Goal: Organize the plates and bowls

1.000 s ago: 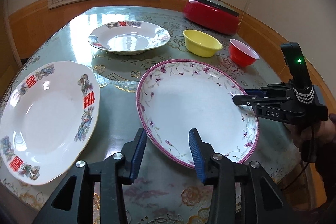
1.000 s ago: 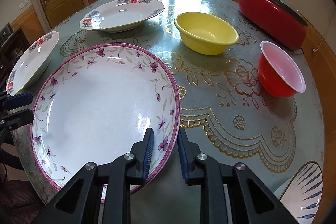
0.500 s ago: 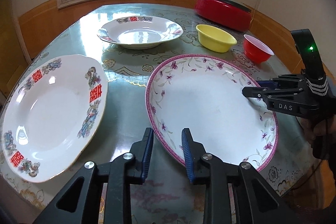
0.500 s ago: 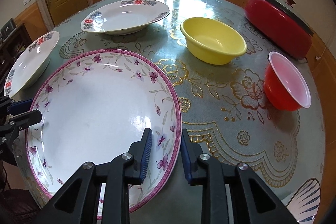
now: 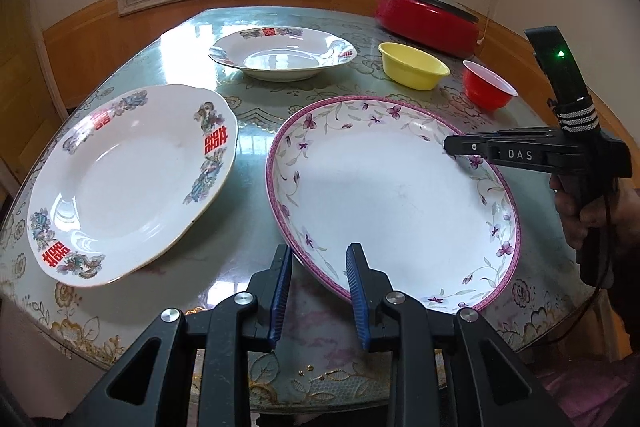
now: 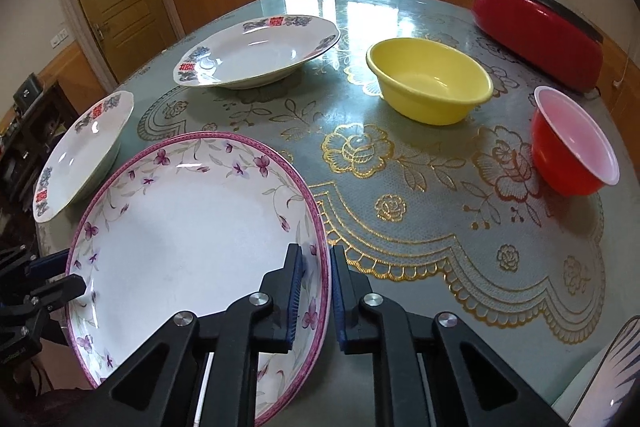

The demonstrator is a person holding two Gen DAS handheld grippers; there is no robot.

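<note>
Two grippers: you have one on each side of the big purple-flower plate (image 5: pixel 392 195), in the lower middle of both views.
Right gripper (image 6: pixel 316 291): its jaws are closing on the plate's rim right now. The rim sits between the two blue pads, and they look like they pinch it. A second ago they stood a bit wider.
Left gripper (image 5: pixel 318 287): its jaws came closer together a second ago and then stopped. The plate's near rim is between the blue pads, a little to the right side. From the left view you cannot tell if both pads press on it; a gap shows by the left pad.
Plate: it looks tipped, with the right side higher. Earlier it looked flatter on the table (image 6: pixel 400 163).
What this means: you seem ready to lift the plate with both hands.
Other plates: two white ones with red marks, one (image 5: pixel 128 183) just left of the flower plate, one (image 5: pixel 280 53) farther back.
Bowls: the yellow bowl (image 6: pixel 430 83) and the red bowl (image 6: pixel 572 151) sit at the right, not touched yet.
</note>
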